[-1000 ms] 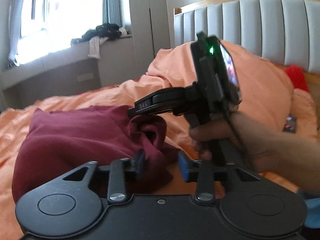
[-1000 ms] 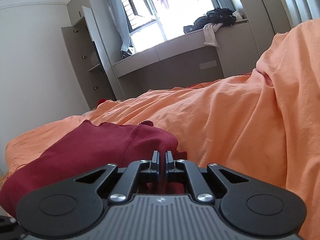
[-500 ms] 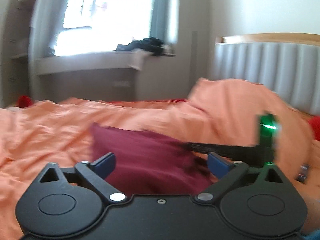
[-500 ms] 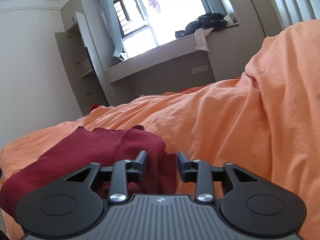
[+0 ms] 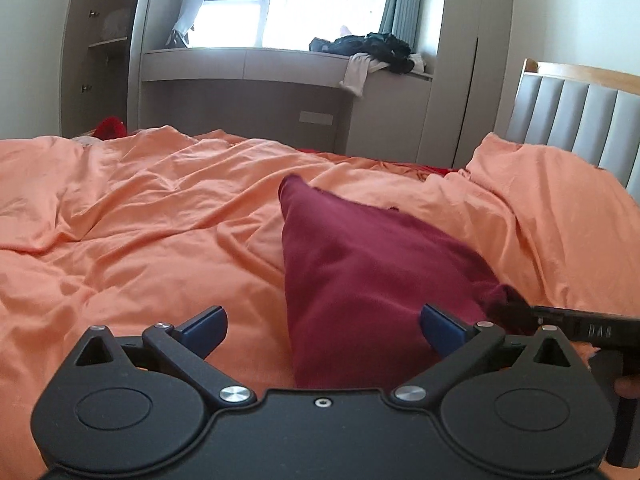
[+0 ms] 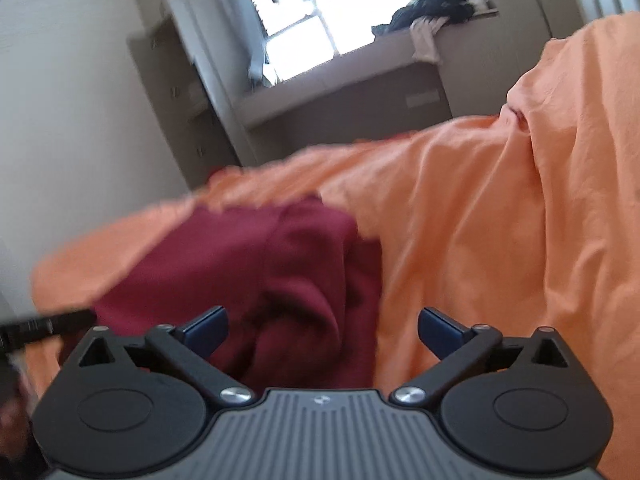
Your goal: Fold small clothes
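Garment [image 5: 372, 264], dark red, lying bunched on orange bedsheet [image 5: 132, 248], roughly mid-bed, well short of headboard [image 5: 576, 120] & well apart from window ledge [image 5: 288, 64]. Looks like partly folded wedge w/ a point toward window ledge; type of garment can't tell. Right-wrist view blurred, so edges hard to read there.

Left gripper [image 5: 322, 326] spread wide, holding nothing, hovering just over near end of garment. Right gripper [image 6: 322, 326] likewise spread wide, empty, over garment's bunched side nearest headboard; its finger tip shows in left view by the puckered corner [image 5: 504, 300], whether touching or just beside can't tell.

Judging step in hand: re-grip for next fold. To do well:
- pick 2 corners on same edge, not mid-cloth, else only top layer lifts
- come down low, pinch all layers, avoid catching bedsheet under it
- lift both sides level, carry over toward pointed end, lay flat
- smooth puckered corner first, prob. worst lump

Risk: soft rumpled bedsheet gives no firm backing, so fold may slump or drag
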`<state>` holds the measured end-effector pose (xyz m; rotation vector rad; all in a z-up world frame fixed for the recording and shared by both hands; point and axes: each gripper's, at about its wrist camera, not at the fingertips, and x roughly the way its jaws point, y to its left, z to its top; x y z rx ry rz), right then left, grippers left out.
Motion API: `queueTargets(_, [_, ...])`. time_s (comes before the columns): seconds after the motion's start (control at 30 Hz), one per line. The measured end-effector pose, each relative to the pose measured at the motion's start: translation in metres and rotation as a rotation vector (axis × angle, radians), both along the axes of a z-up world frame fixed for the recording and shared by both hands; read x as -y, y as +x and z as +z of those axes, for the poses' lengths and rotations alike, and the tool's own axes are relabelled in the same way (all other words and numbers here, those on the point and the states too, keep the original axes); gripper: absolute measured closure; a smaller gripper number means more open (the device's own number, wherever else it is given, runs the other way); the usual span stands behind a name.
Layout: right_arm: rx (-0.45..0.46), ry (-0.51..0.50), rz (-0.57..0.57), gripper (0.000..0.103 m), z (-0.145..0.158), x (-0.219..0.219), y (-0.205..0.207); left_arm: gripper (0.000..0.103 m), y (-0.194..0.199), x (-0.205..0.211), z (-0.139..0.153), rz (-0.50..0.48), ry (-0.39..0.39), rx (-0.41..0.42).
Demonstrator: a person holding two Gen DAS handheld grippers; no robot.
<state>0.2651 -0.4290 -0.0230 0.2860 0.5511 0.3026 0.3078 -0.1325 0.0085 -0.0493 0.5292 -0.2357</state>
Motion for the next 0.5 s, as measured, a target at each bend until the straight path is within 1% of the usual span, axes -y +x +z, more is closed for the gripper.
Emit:
queueTargets(0.03, [-0.003, -0.035, 0.001, 0.0, -0.002, -0.002, -0.002, 0.0, 0.0, 0.0, -0.003, 0.001, 0.001, -0.003])
queueTargets(0.1, [-0.007, -0.058, 0.001, 0.0, -0.004, -0.004, -0.005, 0.0, -0.001, 0.001, -0.009, 0.003, -0.003, -0.013])
queueTargets(0.27, [-0.048, -0.018, -0.021, 0.0, -0.007, 0.0, -0.008, 0.0, -0.001, -0.005, -0.018, 0.004, -0.03, -0.035])
queueTargets(0.4, [-0.052, -0.031, -0.032, 0.0, -0.01, -0.004, -0.012, 0.0, -0.001, -0.009, -0.023, -0.005, -0.044, -0.044])
queueTargets(0.5, [-0.097, -0.009, -0.021, 0.0, -0.011, -0.002, -0.008, 0.0, -0.001, -0.014, -0.028, -0.015, -0.067, -0.049])
